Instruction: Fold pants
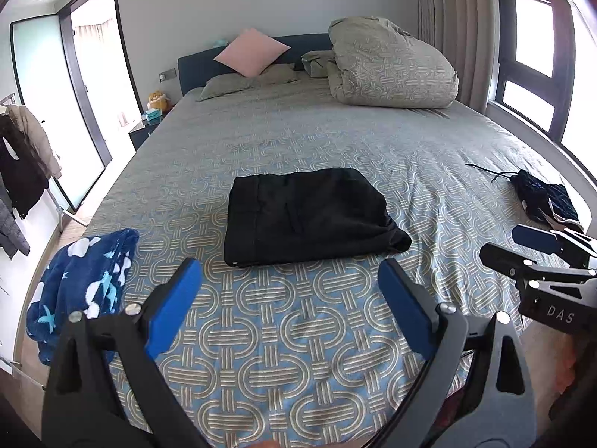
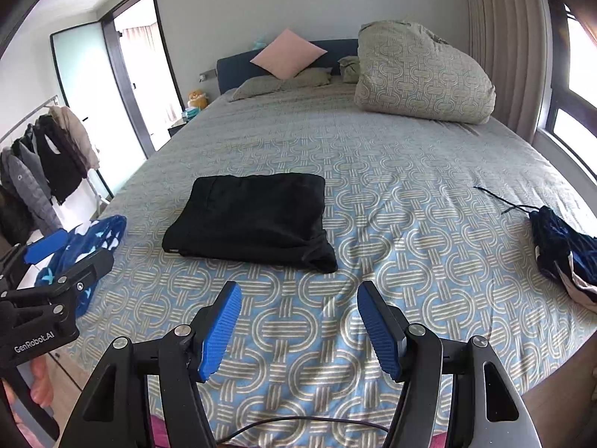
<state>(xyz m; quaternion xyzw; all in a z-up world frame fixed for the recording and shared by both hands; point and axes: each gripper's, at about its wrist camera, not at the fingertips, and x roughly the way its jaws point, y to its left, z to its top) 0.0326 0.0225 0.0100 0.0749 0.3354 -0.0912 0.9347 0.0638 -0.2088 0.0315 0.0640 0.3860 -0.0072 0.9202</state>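
While both grippers hover with jaws spread and empty, left gripper (image 1: 289, 283) and right gripper (image 2: 298, 308) low in frame, folded black pants (image 1: 309, 216) lie mid-frame on bed (image 1: 298, 336).

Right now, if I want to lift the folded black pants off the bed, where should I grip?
Probably the near edge of the black pants, coming in low from the foot of the bed with both open tools, left tool and right tool. The layers stack flat there; the near-right corner bulges loosely.
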